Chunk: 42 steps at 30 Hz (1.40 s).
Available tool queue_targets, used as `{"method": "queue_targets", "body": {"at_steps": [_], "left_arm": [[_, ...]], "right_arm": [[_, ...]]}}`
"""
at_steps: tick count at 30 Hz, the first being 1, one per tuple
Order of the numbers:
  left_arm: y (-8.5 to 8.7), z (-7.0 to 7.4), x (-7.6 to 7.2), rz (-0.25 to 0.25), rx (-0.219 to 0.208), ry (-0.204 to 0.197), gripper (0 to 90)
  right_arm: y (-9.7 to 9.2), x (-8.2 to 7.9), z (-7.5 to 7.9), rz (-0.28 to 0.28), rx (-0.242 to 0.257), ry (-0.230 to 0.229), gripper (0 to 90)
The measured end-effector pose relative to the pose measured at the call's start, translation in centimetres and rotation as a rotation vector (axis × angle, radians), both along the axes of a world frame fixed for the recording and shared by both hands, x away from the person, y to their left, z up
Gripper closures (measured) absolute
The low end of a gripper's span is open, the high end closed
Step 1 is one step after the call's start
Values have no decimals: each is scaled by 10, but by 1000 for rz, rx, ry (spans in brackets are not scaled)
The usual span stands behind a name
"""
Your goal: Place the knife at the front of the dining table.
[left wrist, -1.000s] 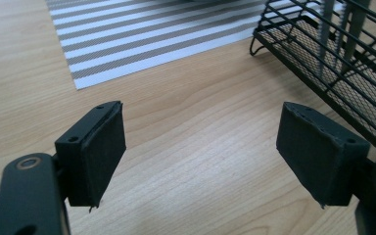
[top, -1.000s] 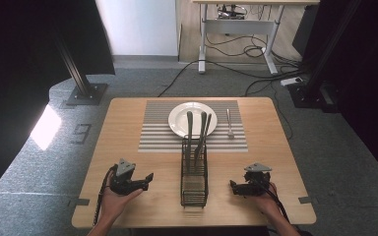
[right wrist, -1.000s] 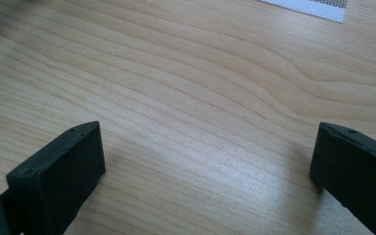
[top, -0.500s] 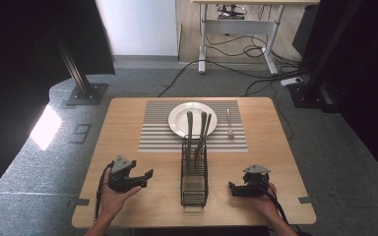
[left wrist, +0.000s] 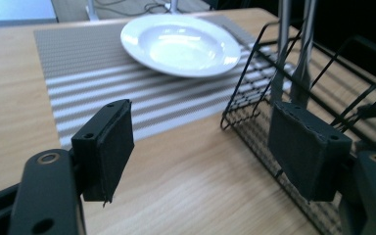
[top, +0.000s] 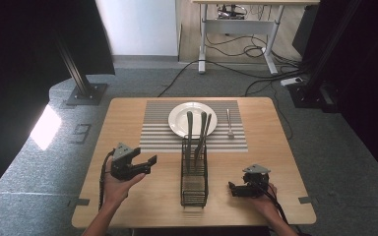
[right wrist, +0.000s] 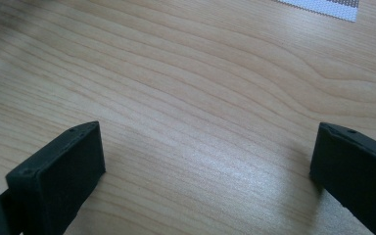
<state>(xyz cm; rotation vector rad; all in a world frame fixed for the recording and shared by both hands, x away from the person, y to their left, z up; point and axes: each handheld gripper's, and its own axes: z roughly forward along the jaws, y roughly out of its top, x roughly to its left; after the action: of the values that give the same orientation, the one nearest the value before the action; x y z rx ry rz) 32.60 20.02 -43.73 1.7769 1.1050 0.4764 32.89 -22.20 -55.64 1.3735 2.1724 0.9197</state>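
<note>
Centrally, a black wire rack (top: 194, 172) stands on the wooden table (top: 128, 123), holding 3 upright utensils (top: 197, 132) at its far end, just before the white plate (top: 177, 120) on the striped placemat (top: 152, 132). Left gripper (top: 147, 164), held above the tabletop beside the rack: jaws apart, just closing slightly, nothing between them. Right gripper (top: 232, 189), low near the table's front edge: jaws wide apart over bare wood. A fork (top: 229, 123) lies right of the plate.
</note>
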Motion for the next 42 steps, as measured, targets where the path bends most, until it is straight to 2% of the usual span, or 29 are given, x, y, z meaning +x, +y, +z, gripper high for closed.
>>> {"method": "queue_targets", "body": {"at_steps": [7,8,9,10,11,22,28,32,36,40,42], "left_arm": [[-21,16,13,-21,-26,-26,261],[-30,18,18,-34,-26,-29,291],[-30,18,18,-34,-26,-29,311],[-39,20,23,-49,-17,-28,322],[-39,20,23,-49,-17,-28,322],[-82,29,50,-93,5,-28,349],[-98,27,64,-92,14,-17,391],[-106,26,70,-83,9,-24,448],[-111,24,75,-76,17,-28,469],[-118,20,81,-66,32,-19,482],[-120,18,83,-66,30,-12,517]], "right_arm": [[0,0,0,-1,1,0,0],[0,0,0,-1,1,1,0],[0,0,0,-2,1,2,0],[1,0,0,-2,1,1,0],[1,0,0,-2,1,1,0],[1,0,0,0,1,4,0],[1,0,0,1,0,-1,0],[1,0,0,1,0,-1,0],[1,0,0,1,0,-1,0],[1,0,0,2,0,-1,0],[0,0,0,3,-1,-2,0]]}}
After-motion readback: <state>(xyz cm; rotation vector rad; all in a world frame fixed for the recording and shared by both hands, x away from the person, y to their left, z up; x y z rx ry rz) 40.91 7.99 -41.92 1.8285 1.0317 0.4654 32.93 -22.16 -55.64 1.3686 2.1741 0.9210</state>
